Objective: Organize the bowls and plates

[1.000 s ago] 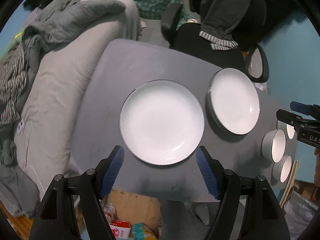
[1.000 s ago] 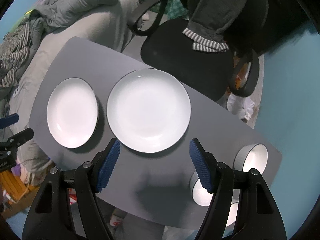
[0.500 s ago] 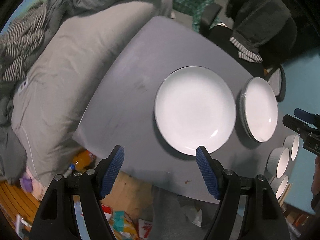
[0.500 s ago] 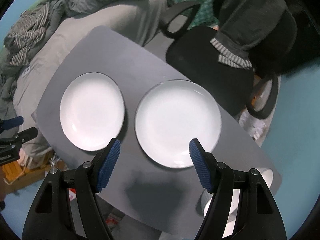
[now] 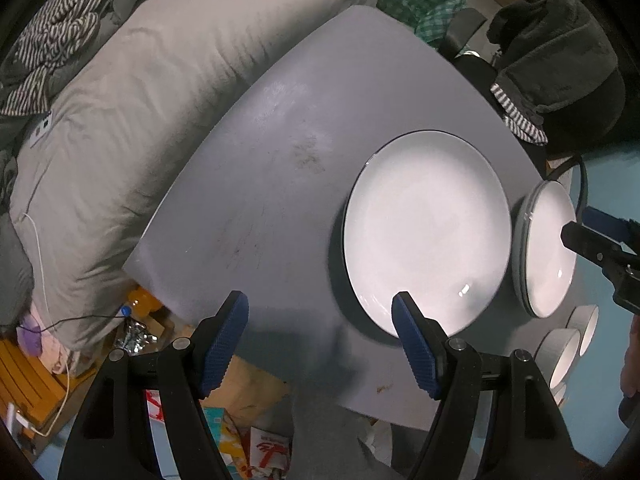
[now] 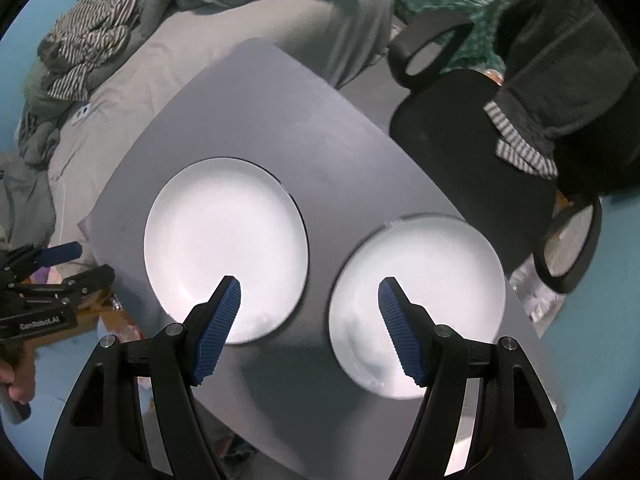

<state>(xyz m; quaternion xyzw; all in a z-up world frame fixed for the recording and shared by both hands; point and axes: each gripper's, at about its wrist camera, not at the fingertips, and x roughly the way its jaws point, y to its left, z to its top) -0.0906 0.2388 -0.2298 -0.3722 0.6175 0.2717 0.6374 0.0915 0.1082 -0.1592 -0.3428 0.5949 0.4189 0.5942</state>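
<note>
**Inspector:** Status of the dishes?

**Assistant:** Nothing gathered yet, in my judgement. Two white plates lie flat on the grey bench (image 6: 328,128), side by side and apart. In the right wrist view the left plate (image 6: 226,240) sits at about ten o'clock from the frame centre, the right plate (image 6: 416,300) at about four o'clock.

**Inspector:** And the bowls?

**Assistant:** In the left wrist view, the white bowls (image 5: 564,352) crowd the bench edge at four o'clock, beyond the plates. They are cut off by the frame, so I cannot give a firm count; the right plate may be a stack, judging by a layered rim.

**Inspector:** The tools?

**Assistant:** The left tool (image 5: 320,340) stands wide apart and empty, above the bench's near edge, one finger overlapping the left plate's rim in the view. The right tool (image 6: 308,326) is likewise spread and holds nothing, hovering over the gap between the plates.

**Inspector:** Remaining work?

**Assistant:** All of it: stacking plates, nesting bowls.
</note>
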